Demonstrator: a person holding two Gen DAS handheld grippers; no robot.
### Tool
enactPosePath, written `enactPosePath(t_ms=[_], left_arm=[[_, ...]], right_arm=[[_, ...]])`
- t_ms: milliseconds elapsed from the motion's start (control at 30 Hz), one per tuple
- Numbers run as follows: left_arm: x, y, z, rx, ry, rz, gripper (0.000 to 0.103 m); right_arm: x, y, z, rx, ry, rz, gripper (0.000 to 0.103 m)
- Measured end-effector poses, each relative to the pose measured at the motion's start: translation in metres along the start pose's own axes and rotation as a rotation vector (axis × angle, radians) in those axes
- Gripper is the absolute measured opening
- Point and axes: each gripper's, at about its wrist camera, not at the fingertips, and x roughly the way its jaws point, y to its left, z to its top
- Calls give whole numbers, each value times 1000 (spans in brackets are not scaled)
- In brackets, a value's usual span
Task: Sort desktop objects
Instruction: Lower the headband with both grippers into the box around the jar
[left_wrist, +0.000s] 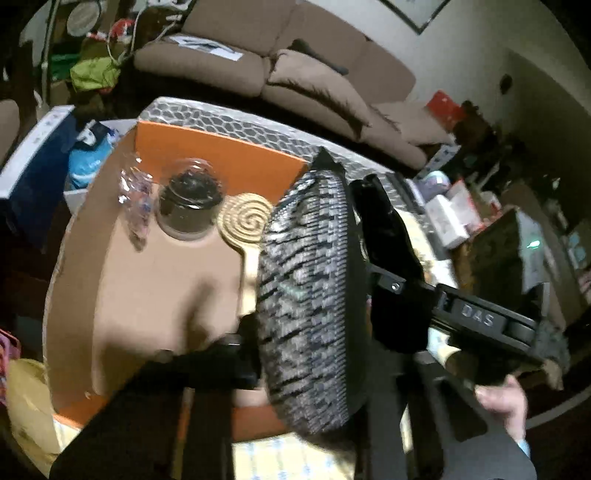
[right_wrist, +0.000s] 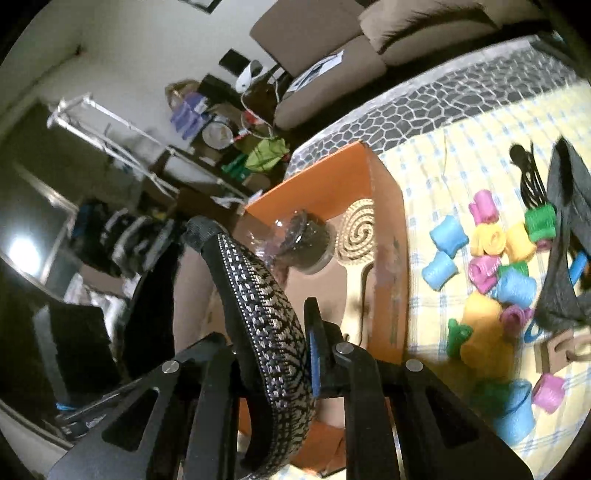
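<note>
- Right gripper (right_wrist: 273, 354): jaws drawn nearly together, pinching the padded headband (right_wrist: 258, 314) across its black-and-white patterned band. Grip looks firm on both faces.
- Left gripper (left_wrist: 314, 332): in the left wrist view the same headband (left_wrist: 306, 280) stands between its fingers, jaws narrow. Motion blur hides the pads, so I cannot tell whether they press on it or merely flank it.
- Headband position: held in the air over the orange-rimmed cardboard box (right_wrist: 388, 206), arch upward, one black tip pointing away from the cameras.
- Box contents, visible past the headband: a tan spiral-head hairbrush (left_wrist: 245, 221), a dark jar with a clear domed lid (left_wrist: 190, 199), and a crinkled clear plastic packet (left_wrist: 135, 195). The brown floor (left_wrist: 147, 288) nearer the grippers is bare.
- Judgement on the step: the headband is about to go into the box. Best lowered onto the bare floor, short of the jar and brush, so the arch does not tip the jar.
- Advice: one gripper should carry and the other let go first; two grips on a springy arch can twist it or flick it out on release.
- Further out, on the yellow checked cloth (right_wrist: 424, 177) beside the box: a scatter of coloured hair rollers (right_wrist: 487, 258), a black claw clip (right_wrist: 528, 177) and a grey pouch (right_wrist: 565, 236), all unsorted.
</note>
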Motion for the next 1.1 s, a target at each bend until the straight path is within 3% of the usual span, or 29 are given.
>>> enactPosePath(t_ms=[67,233,400,533,633,800,967,1100], left_arm=[[6,3,7,-3,-13,41,14],[12,47,21,-103,-24,37,13],[28,66,39,-127,3,111,13],[50,68,64,-40,38,229,13],[77,72,75,16,108,290,13],[105,75,77,90,198,367,13],[110,86,78,58,203,369,16],[96,88,80,21,170,321,23]], right_arm=[[10,8,1,-28,12,-27,13],[40,17,18,-79,54,-102,13],[83,30,43,-175,126,-252,13],[110,35,59,-217,163,-324,13],[130,34,69,-248,196,-377,13],[158,10,78,-192,256,-396,13],[165,3,81,-188,267,-408,20],[163,10,83,-196,250,-396,24]])
